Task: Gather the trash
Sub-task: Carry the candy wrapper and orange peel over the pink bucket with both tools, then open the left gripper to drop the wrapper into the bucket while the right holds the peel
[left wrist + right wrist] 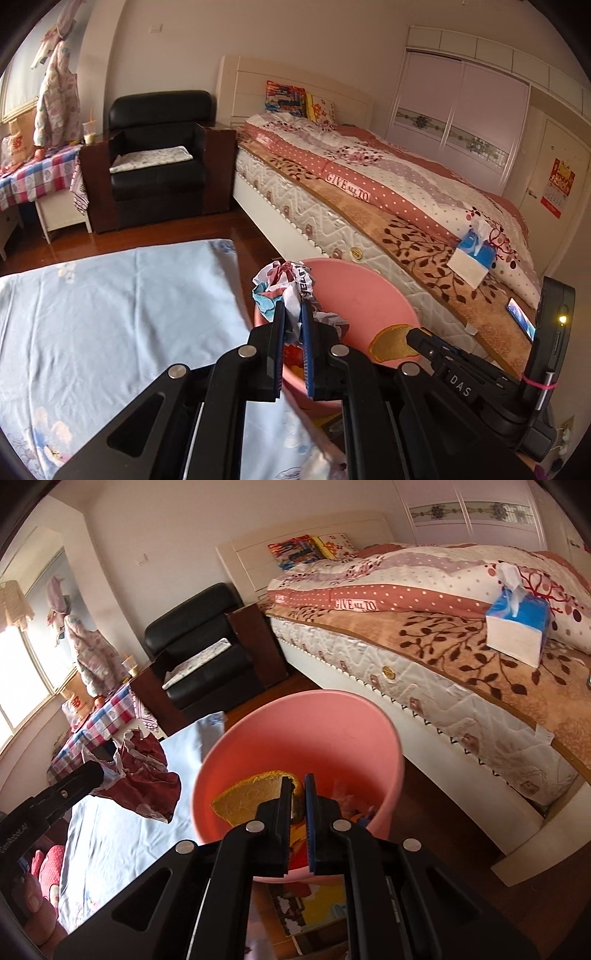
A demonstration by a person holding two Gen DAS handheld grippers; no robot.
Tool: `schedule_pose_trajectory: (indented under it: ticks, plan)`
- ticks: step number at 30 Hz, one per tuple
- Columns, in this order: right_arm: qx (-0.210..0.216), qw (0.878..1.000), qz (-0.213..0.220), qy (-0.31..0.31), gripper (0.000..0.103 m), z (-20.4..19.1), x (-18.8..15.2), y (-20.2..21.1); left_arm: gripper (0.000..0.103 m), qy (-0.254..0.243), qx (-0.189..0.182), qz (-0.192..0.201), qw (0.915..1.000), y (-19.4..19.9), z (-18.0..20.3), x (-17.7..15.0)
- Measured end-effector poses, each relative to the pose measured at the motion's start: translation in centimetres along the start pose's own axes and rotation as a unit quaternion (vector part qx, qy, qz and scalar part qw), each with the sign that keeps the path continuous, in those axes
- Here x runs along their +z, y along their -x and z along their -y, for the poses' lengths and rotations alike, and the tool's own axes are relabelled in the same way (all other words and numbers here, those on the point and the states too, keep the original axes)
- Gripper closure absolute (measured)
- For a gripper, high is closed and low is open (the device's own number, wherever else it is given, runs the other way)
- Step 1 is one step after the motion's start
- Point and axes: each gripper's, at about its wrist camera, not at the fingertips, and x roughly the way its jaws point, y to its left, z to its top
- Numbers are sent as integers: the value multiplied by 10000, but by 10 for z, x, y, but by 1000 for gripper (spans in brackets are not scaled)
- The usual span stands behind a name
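Lighting: daylight, soft and warm, entering through the window (22,672) at far left, which is blown out to white. Walls evenly lit; shadows faint. Glare: pale sheen on the wood floor (70,251). Distortion: strong fisheye curvature, black vignette in all corners. Focus: room sharp; near gripper bodies along the bottom edge slightly soft, dark, underexposed.

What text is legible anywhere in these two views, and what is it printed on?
"GIVE ALL TO": pink polka-dot band of the bed quilt; the small middle word is blurry.
"DAS": black body of the right gripper, seen from the left wrist view.
Crumpled printed paper wrapper held in the left jaws: lettering, unreadable.
Red wall calendar: too small.
Black left gripper body: white lettering, cut off, blurred.
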Motion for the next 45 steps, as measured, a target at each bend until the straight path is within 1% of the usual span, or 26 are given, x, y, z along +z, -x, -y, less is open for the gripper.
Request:
schedule_pose_trajectory:
  ticks: [4, 12, 23, 33, 45]
  plan:
    - [-116, 9999, -1, -6, 96, 7, 1, -5, 95, -99, 9, -110, 9999, -16, 10, -2]
    - [-213, 9998, -12, -8, 96, 17, 7, -16, 95, -319, 50, -318, 9990, -45, 28, -10]
    - [-307, 9995, -57, 53, 96, 22, 11, -30, 95, -396, 222, -561, 9974, -77, 33, -20]
    - [-403, 9990, -120, 175, 96, 22, 11, -38, 95, -397, 302, -724, 9961, -93, 34, -29]
    - [-429, 9988, -163, 192, 96, 24, 12, -46, 95, -376, 327, -828, 9953, -103, 34, -32]
